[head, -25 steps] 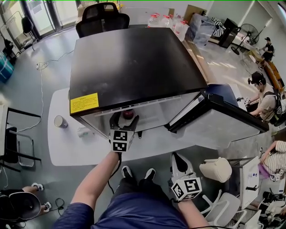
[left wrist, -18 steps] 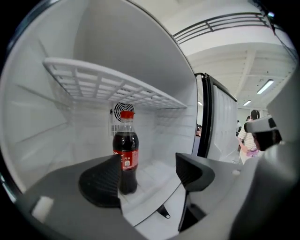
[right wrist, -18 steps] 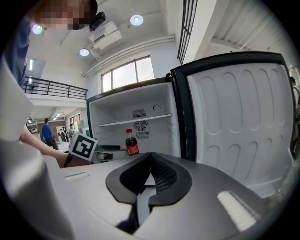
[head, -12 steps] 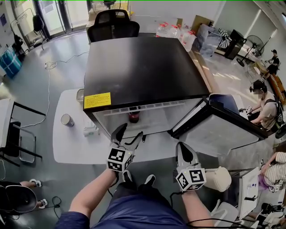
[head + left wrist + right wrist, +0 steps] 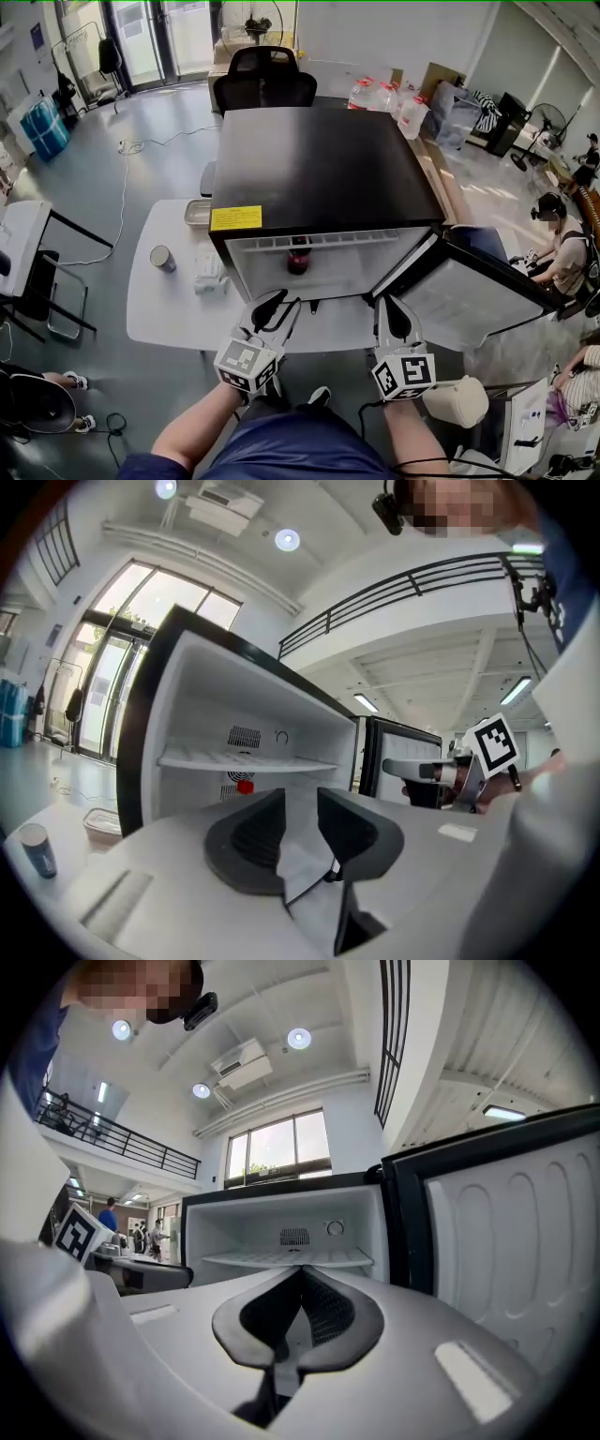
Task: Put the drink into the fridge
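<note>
The drink [image 5: 298, 255], a dark bottle with a red cap, stands inside the open black fridge [image 5: 328, 169] near its front; its cap [image 5: 245, 787] shows low in the fridge in the left gripper view. My left gripper [image 5: 277, 309] hangs in front of the fridge, apart from the bottle. Its jaws are closing with nothing between them [image 5: 300, 803]. My right gripper [image 5: 390, 317] is beside it, in front of the open door [image 5: 478, 300], its jaws shut and empty [image 5: 300, 1274].
The fridge sits on a white table [image 5: 169, 319] with a can [image 5: 163, 259], a tissue pack [image 5: 210, 277] and a small tray [image 5: 197, 212] at its left. A black chair [image 5: 262, 80] stands behind. People sit at the right.
My left gripper has drawn back out of the fridge, leaving the drink standing inside, and its jaws have narrowed. The right gripper has risen slightly beside it.
</note>
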A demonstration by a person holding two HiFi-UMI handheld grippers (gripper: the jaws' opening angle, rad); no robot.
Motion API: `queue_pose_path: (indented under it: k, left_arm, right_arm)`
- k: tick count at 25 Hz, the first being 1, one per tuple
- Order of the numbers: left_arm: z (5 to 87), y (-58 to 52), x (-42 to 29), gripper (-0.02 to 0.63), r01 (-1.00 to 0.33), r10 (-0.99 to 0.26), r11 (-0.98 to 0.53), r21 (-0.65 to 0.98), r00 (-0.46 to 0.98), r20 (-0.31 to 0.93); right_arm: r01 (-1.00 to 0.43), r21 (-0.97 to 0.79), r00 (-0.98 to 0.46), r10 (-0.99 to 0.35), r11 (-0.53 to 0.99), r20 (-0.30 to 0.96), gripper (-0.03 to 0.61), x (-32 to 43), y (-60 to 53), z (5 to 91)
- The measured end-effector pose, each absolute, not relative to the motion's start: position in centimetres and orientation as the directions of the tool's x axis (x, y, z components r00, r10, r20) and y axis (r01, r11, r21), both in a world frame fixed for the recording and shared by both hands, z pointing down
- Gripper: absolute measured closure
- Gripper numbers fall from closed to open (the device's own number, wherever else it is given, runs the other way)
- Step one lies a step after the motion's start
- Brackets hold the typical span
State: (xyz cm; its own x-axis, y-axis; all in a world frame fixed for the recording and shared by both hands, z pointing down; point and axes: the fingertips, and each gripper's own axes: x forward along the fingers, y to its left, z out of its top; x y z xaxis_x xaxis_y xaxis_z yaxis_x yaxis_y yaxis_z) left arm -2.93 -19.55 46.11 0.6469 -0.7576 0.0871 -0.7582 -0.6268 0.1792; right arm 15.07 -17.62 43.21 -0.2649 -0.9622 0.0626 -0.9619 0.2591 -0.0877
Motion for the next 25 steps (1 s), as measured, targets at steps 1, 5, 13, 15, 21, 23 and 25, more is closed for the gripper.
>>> queue_pose_path:
  k: [1, 5, 13, 15, 21, 23, 25]
  left_arm:
    - [45.5, -19.5, -3.2, 0.509, -0.76, -0.761, -0.626, 0.176, 0.644, 0.076]
    - [42.6, -19.9, -4.2, 0.564, -0.775, -0.783, -0.609, 0.167, 0.621, 0.024]
    - [39.7, -18.7, -4.1, 0.611, -0.761, -0.77, -0.635, 0.136, 0.637, -0.031]
    - [39.4, -18.4, -4.3, 0.611, -0.776, -0.78, -0.625, 0.086, 0.625, -0.034]
    - [39.4, -18.9, -4.4, 0.609, -0.796, -0.796, -0.605, -0.001, 0.605, -0.024]
    - [39.3, -19.1, -4.4, 0.609, -0.797, -0.796, -0.604, 0.005, 0.604, -0.026]
    - [39.3, -19.3, -4.5, 0.609, -0.795, -0.795, -0.606, 0.013, 0.605, -0.029]
  right_arm:
    - [-0.961, -0.084, -0.268, -0.962, 0.264, 0.053, 0.572, 14.9, -17.7, 42.8]
    - [-0.958, -0.075, -0.277, -0.961, 0.276, 0.0, 0.572, 14.4, -17.8, 41.0]
    - [-0.946, -0.037, -0.318, -0.945, 0.322, -0.074, 0.572, 13.0, -16.9, 37.9]
    - [-0.942, -0.023, -0.333, -0.94, 0.335, -0.076, 0.572, 12.6, -16.5, 37.6]
    - [-0.938, -0.006, -0.346, -0.934, 0.347, -0.087, 0.572, 12.3, -16.0, 37.2]
    - [-0.939, -0.005, -0.342, -0.936, 0.344, -0.089, 0.572, 12.4, -16.0, 37.2]
    - [-0.941, -0.001, -0.336, -0.937, 0.338, -0.093, 0.572, 12.6, -16.1, 37.1]
